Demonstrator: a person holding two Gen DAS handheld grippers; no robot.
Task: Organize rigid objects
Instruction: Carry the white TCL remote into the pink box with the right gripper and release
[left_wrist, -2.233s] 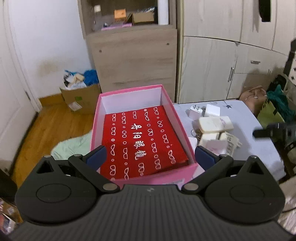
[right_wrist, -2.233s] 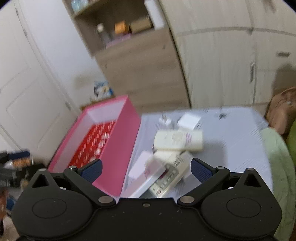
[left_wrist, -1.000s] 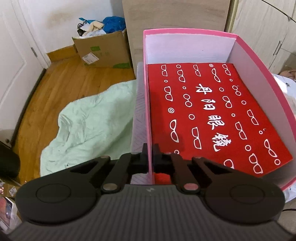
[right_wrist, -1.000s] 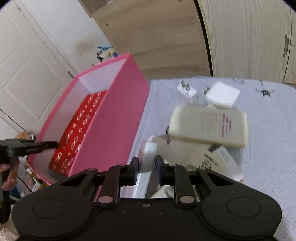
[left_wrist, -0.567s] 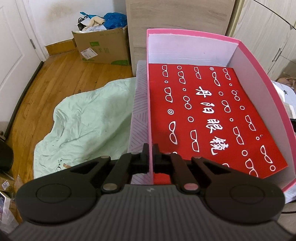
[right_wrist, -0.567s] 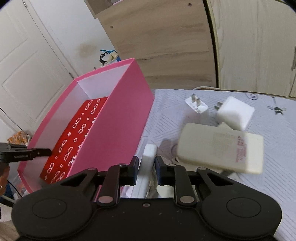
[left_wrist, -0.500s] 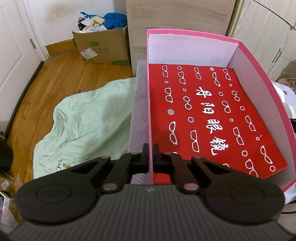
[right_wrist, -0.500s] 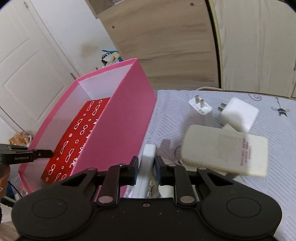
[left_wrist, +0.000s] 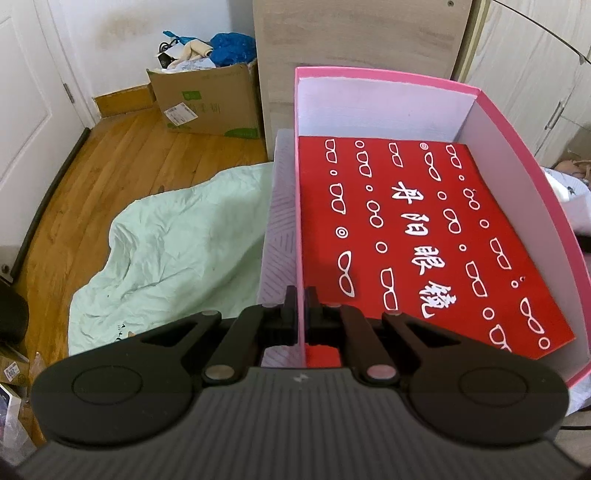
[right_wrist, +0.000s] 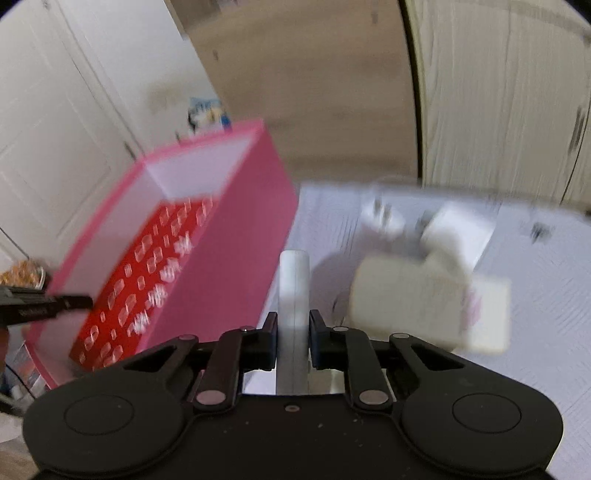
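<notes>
An open pink box (left_wrist: 388, 75) with a red printed sheet (left_wrist: 406, 221) on its floor fills the left wrist view. My left gripper (left_wrist: 300, 295) is shut on the box's near-left wall. In the blurred right wrist view, my right gripper (right_wrist: 293, 321) has a slim white slab (right_wrist: 294, 280) edge-on between its closing jaws, the pads pressing its sides. The slab hangs just right of the pink box (right_wrist: 229, 229). A cream packet (right_wrist: 424, 302) and two white chargers (right_wrist: 458, 229) lie on the table to the right.
The table wears a pale patterned cloth (right_wrist: 535, 295). A green sheet (left_wrist: 177, 251) lies on the wooden floor left of the box, with a cardboard carton (left_wrist: 207, 99) behind it. A wooden cabinet (left_wrist: 351, 33) and wardrobe doors (right_wrist: 498, 92) stand behind the table.
Both grippers went from open to closed, the left onto the box wall, the right onto the white slab. The right has since lifted the slab from the pile. The left has kept still.
</notes>
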